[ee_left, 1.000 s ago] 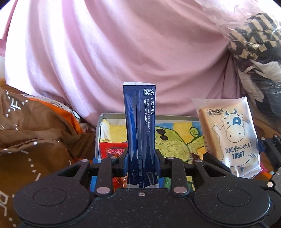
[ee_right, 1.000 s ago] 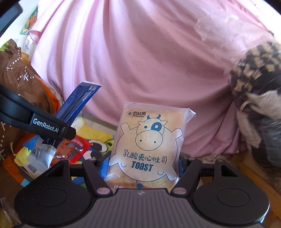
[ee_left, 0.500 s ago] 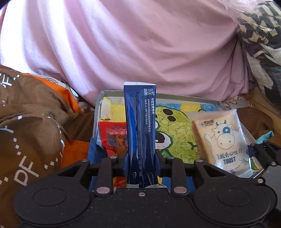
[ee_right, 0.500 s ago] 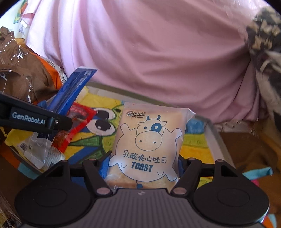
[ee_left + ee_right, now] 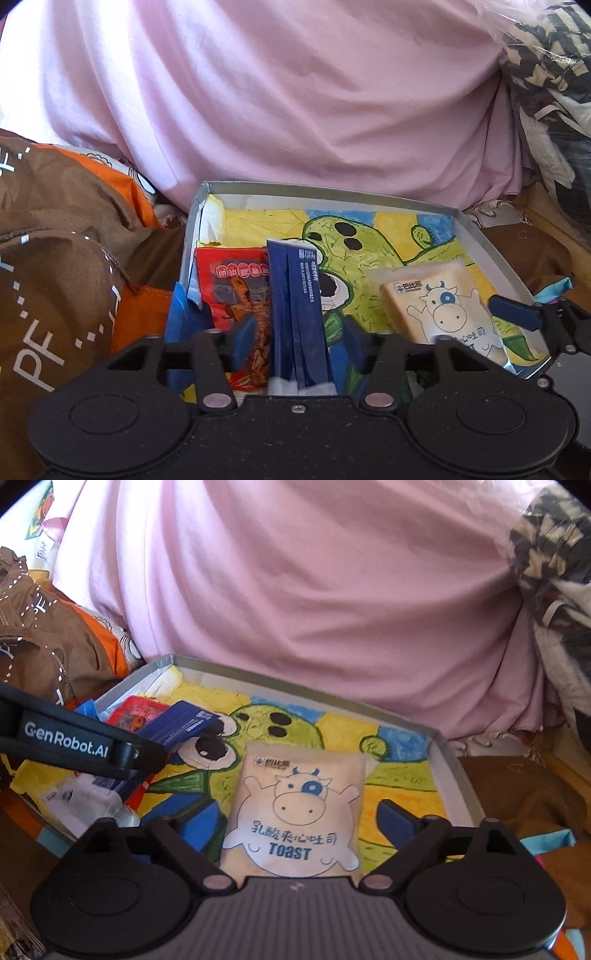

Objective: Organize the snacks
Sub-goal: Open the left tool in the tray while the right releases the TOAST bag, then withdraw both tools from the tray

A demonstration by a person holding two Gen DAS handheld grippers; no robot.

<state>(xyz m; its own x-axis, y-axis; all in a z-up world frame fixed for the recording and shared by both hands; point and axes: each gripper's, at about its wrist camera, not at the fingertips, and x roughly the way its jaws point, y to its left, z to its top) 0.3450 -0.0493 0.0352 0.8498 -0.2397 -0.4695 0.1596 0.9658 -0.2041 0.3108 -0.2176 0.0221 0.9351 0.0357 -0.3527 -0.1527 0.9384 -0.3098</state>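
L gripper (image 5: 297,341): jaws apart, blue pads clear of the navy stick sachet (image 5: 297,314).
Sachet: lies in the tray (image 5: 491,254), leaning on the red snack pack (image 5: 232,291).
R gripper (image 5: 295,825): jaws wide, nothing held.
Toast pack (image 5: 295,808): flat on tray floor, btwn R pads.
Handling: toast prob. light, soft, crushable; film slick, so pinch a sealed edge. Sachet thin, bends; grip mid-length.

A large pink cloth (image 5: 295,110) fills the far side. On the left lies brown fabric with white lettering (image 5: 55,258) over an orange patch (image 5: 136,325) — on the far right, a bundle of black-and-cream patterned cloth (image 5: 546,62).
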